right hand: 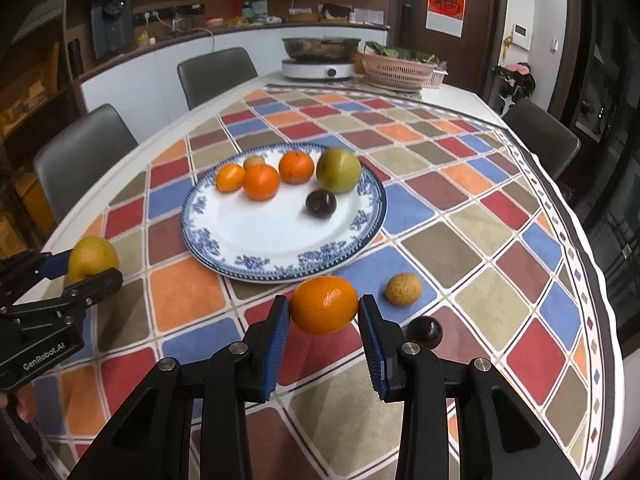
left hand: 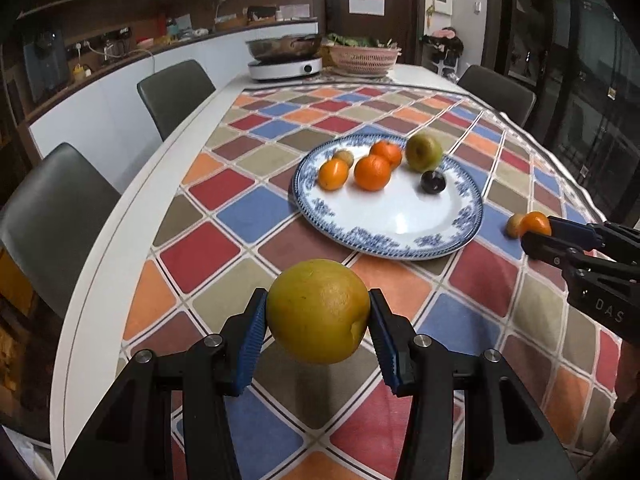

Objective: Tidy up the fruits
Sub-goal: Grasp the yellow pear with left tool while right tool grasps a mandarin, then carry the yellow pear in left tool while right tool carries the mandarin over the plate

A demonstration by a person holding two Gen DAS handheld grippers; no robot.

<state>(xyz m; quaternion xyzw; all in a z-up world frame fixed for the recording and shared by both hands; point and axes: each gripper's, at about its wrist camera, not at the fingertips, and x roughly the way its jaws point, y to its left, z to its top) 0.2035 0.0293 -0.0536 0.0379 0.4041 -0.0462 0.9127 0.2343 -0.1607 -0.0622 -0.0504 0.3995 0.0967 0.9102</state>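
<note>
Both my grippers pinch fruit near the plate [right hand: 362,236]: left gripper [left hand: 318,322] clamps a heavy, firm yellow citrus [left hand: 318,312] across its middle, right gripper [right hand: 323,314] a lighter, slippery-skinned mandarin [right hand: 323,305] likewise.

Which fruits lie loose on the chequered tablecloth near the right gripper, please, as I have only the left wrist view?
Observer: A small dark round fruit lies on the cloth just right of the right gripper; your view misses it.
Operator: Is anything else there?
Observer: A tan speckled round fruit, half hidden from you, sits between the dark one and the blue-rimmed white plate.
Operator: Is the right grip sound?
Observer: Both blue ribbed pads press the sides of the small orange mandarin.
</note>
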